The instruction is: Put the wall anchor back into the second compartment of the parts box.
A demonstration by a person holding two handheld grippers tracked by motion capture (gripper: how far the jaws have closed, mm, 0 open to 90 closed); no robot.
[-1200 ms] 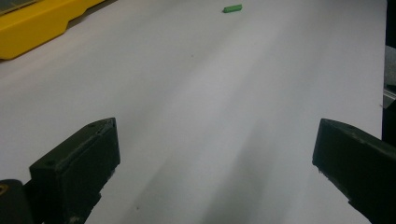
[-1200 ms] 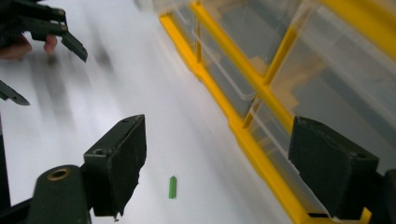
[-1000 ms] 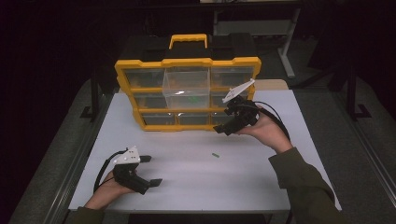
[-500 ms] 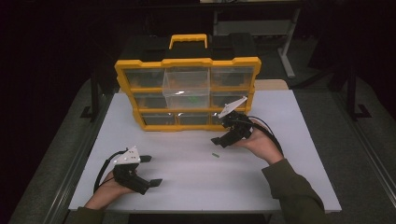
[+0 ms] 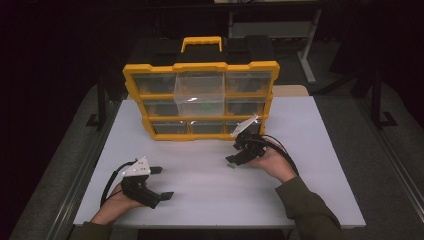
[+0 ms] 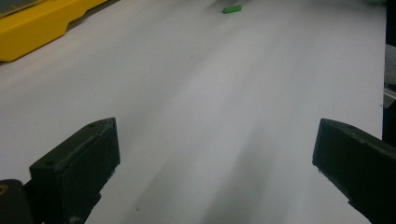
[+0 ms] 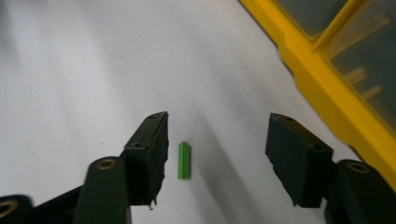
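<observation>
Green plug (image 7: 184, 160) is lying on the white bench (image 7: 70, 70) between the right gripper (image 7: 215, 149) jaws, just beside one, untouched; jaws have just been closing, gap remaining. Left gripper (image 6: 210, 158) is resting wide open, well apart.

Left gripper view: wide-set jaws over a bare white table

The left gripper (image 6: 215, 172) holds its two black jaws far apart, one rising at the lower left and one at the lower right, with nothing between them but the white table (image 6: 210, 102). A small green plug (image 6: 232, 8) lies far off near the top edge (slightly blurred), and a corner of the yellow organizer case (image 6: 42, 23) shows at the upper left.
</observation>
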